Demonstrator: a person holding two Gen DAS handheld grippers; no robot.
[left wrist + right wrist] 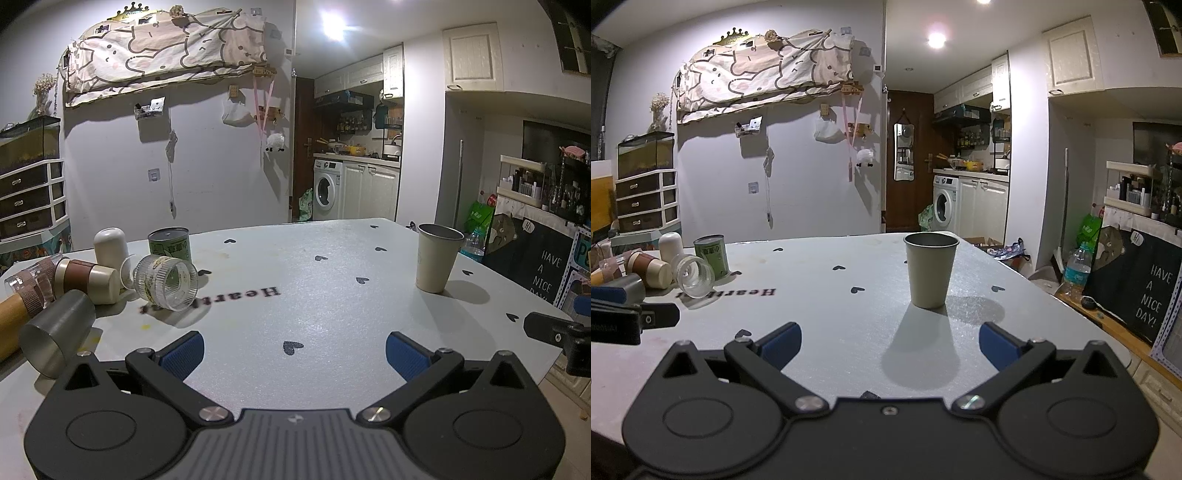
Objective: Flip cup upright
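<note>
A beige metal cup (931, 271) stands upright on the grey table, straight ahead of my right gripper (889, 345), which is open and empty a short way before it. The cup also shows at the right in the left wrist view (437, 258). My left gripper (294, 352) is open and empty over the table's near edge. To its left several cups lie on their sides: a clear ribbed glass (166, 282), a grey metal cup (57, 334) and a brown and cream cup (88, 280).
A green tin (170, 243) and a white rounded container (110, 245) stand behind the lying cups. The grey heart-print table cover (314, 295) spreads ahead. The table's right edge (1071, 310) drops to a shelf with a water bottle (1078, 267).
</note>
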